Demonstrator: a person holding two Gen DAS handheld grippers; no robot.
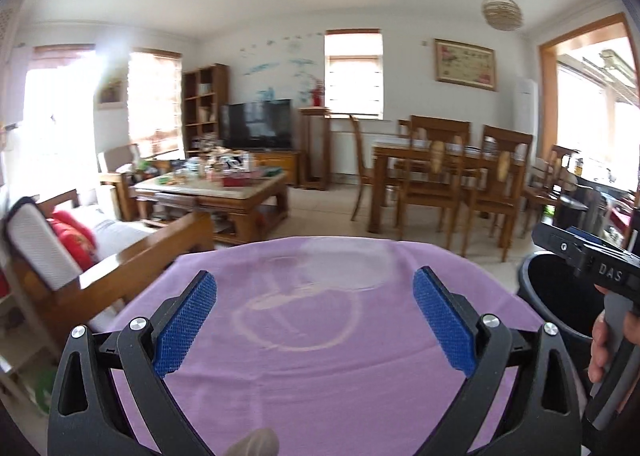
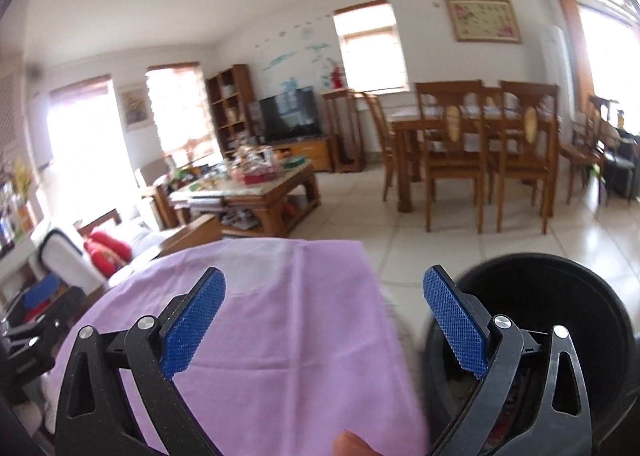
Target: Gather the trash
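Observation:
My left gripper [image 1: 315,282] stands open over a purple cloth [image 1: 312,336] that covers a table, with nothing between its blue pads. A black trash bin [image 1: 556,296] stands at the cloth's right edge, and the right gripper's black body [image 1: 588,260], held by a hand, hangs above it. In the right wrist view my right gripper [image 2: 324,282] is wide open and empty, its left finger over the purple cloth [image 2: 280,316] and its right finger over the black bin [image 2: 560,316]. Something pale lies deep in the bin, mostly hidden. No trash shows on the cloth.
A sofa with red cushions [image 1: 72,236] sits left of the table. Beyond are a cluttered wooden coffee table [image 1: 216,183], a television [image 1: 256,123], and a dining table with chairs [image 1: 448,175]. Tiled floor [image 2: 440,240] lies between them. A fingertip [image 2: 356,444] shows at the bottom edge.

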